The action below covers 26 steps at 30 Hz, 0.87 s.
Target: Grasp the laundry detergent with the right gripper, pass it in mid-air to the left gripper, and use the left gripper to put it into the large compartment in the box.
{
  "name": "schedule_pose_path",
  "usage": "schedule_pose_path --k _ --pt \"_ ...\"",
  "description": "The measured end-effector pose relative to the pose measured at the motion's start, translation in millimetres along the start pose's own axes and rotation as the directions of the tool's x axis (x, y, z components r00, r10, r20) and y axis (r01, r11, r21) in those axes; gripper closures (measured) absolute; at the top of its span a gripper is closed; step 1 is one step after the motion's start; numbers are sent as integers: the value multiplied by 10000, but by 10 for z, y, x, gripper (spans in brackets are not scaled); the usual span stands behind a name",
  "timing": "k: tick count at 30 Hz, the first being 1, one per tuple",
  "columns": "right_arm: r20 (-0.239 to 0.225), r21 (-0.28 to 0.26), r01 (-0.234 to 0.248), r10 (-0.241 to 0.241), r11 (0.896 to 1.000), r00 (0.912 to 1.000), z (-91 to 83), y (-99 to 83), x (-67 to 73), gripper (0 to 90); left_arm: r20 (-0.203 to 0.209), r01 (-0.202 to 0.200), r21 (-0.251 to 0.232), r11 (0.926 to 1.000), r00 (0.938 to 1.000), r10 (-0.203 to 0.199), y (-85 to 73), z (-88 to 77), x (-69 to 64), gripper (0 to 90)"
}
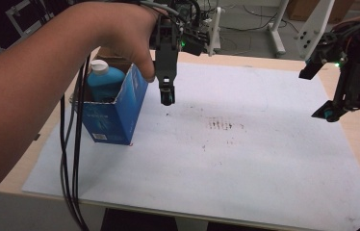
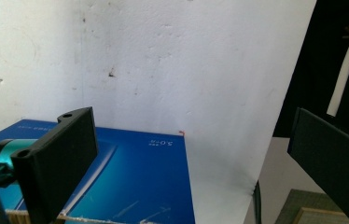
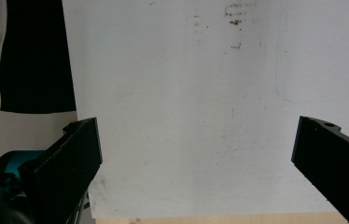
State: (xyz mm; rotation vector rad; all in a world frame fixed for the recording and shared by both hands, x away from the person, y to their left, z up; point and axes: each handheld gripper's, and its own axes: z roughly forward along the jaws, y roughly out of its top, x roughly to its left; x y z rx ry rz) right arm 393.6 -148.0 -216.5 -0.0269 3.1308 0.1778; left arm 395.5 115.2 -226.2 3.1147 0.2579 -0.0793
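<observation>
In the high view, a blue box (image 1: 115, 113) stands near the left edge of the white sheet (image 1: 245, 159) on the bench (image 1: 356, 130), and a blue bottle (image 1: 102, 79) with a white cap sits inside it. The left gripper (image 1: 167, 96) hangs just beside the box's open top, and the right gripper (image 1: 332, 111) waits well apart at the far right. In the left gripper view, the jaws stand wide with nothing in them, and the box (image 2: 130, 182) lies below. In the right gripper view, the jaws are wide too, over the bare sheet (image 3: 186, 116). It looks like the reach for the bottle is just starting. Next, the left gripper likely needs to move over the cap and go down.
</observation>
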Motion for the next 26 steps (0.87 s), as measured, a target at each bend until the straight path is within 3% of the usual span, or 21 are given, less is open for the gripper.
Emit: schedule_pose_path --k 6,26 --pt "23 148 0 0 9999 10000 -28 15 -11 6 -23 -90 -245 9997 10000 90 29 -21 23 16" --pt "45 246 68 -69 9997 10000 5 84 -40 6 -2 -93 -258 9996 10000 93 24 -34 69 16"
